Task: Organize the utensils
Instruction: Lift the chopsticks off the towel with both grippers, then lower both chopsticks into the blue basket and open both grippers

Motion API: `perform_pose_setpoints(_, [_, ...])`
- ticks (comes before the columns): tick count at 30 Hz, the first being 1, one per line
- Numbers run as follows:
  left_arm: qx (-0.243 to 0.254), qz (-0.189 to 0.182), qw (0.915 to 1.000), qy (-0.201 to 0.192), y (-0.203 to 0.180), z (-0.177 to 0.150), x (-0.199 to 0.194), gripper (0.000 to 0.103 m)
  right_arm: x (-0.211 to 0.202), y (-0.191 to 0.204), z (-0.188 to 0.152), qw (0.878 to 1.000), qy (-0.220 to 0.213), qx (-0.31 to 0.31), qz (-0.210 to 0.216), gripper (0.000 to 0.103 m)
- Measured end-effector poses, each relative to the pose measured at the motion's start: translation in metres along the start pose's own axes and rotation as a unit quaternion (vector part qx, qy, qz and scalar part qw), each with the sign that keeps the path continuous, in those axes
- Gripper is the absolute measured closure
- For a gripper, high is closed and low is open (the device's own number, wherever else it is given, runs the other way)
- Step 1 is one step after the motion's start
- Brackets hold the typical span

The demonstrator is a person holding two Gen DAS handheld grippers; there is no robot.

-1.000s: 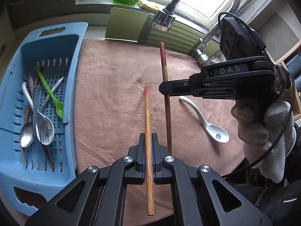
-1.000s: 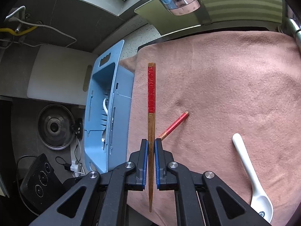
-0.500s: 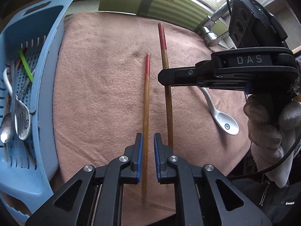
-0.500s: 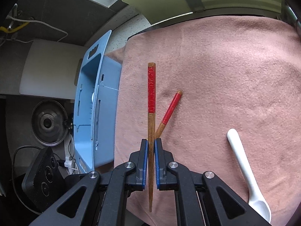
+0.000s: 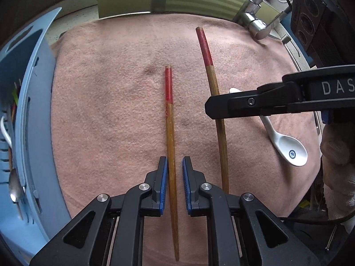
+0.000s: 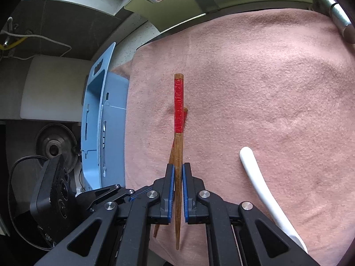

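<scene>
The left fingers (image 5: 163,184), shut on one chopstick (image 5: 169,119) a second ago, now stand parted, leaving it on the pink towel (image 5: 106,110) beside the right-held chopstick (image 6: 178,133), the pair nearly aligned

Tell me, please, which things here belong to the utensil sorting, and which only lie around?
Belong to the job:
- chopstick on the towel, between the open left gripper
- chopstick clamped in the right gripper
- white ceramic spoon
- blue utensil basket

Just lying about:
- pink towel
- faucet
- black electronic device
- metal lid
</scene>
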State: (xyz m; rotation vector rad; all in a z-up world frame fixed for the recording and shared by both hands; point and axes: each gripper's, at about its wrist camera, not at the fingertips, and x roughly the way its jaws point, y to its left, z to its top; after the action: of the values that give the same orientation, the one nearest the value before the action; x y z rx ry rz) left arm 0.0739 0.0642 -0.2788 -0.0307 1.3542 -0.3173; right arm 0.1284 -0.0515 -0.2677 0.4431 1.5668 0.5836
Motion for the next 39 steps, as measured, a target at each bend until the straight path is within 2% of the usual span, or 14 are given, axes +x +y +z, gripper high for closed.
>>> perform_pose_setpoints(2, [0.007, 0.007, 0.9999, -0.004, -0.003, 0.003, 0.001, 0.097, 0.0, -0.004, -0.001, 1.0, 0.001, 0.006, 0.004, 0.096])
perform_pose_setpoints(9, [-0.006, -0.006, 0.9999, -0.013, 0.002, 0.004, 0.001, 0.097, -0.007, -0.007, -0.002, 1.0, -0.003, 0.008, 0.008, 0.096])
perform_pose_setpoints(15, [-0.029, -0.032, 0.9987, -0.029, 0.021, -0.01, -0.016, 0.097, -0.014, -0.005, 0.0, 1.0, -0.009, 0.007, 0.012, 0.096])
perform_pose_setpoints(18, [-0.049, -0.05, 0.9966, -0.044, 0.03, -0.013, -0.029, 0.098, -0.015, -0.003, 0.0, 1.0, -0.01, 0.008, 0.014, 0.096])
perform_pose_setpoints(21, [-0.057, -0.052, 0.995, -0.064, 0.04, -0.018, -0.05, 0.098, -0.018, 0.002, 0.0, 1.0, -0.011, 0.004, 0.017, 0.096])
perform_pose_setpoints(30, [-0.09, -0.044, 0.9874, -0.122, 0.076, -0.027, -0.113, 0.098, -0.019, 0.051, 0.008, 0.999, -0.017, -0.03, 0.041, 0.096])
perform_pose_setpoints(32, [-0.096, -0.03, 0.9861, -0.132, 0.086, -0.031, -0.125, 0.098, -0.015, 0.066, 0.01, 0.998, -0.015, -0.041, 0.045, 0.096])
perform_pose_setpoints(39, [-0.118, -0.003, 0.982, -0.147, 0.121, -0.038, -0.141, 0.098, 0.008, 0.115, 0.018, 0.996, -0.005, -0.07, 0.057, 0.096])
